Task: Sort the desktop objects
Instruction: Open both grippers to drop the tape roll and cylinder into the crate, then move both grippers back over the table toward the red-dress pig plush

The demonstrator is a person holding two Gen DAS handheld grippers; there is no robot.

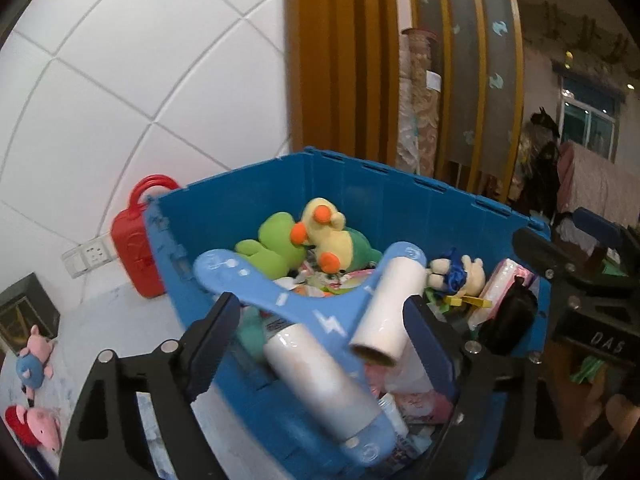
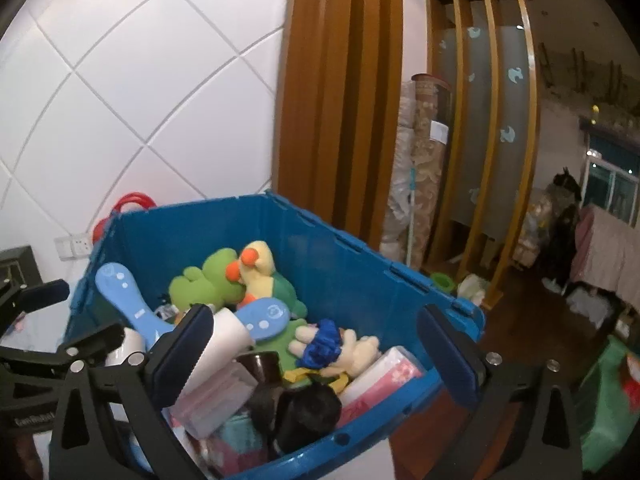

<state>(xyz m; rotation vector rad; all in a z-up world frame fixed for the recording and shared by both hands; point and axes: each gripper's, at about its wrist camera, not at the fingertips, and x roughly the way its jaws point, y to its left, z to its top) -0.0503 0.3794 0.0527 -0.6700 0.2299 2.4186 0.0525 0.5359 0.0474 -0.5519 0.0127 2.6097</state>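
Blue bin (image 2: 360, 280), yellow duck (image 2: 260, 260), green frog (image 2: 208, 276).

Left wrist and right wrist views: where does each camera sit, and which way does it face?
Left wrist: on the left gripper, angled down into the blue bin; own open fingers frame two lint rollers; right gripper at right edge.
Right wrist: on the right gripper, angled down over the same bin; own open fingers show, left gripper at left edge.
Shared: bin, green plush, yellow duck plush, lint rollers.

1 blue bin (image 1: 400, 208), 2 lint rollers (image 1: 316, 384), 2 pig plushes (image 1: 34, 364), 1 red case (image 1: 134, 248).
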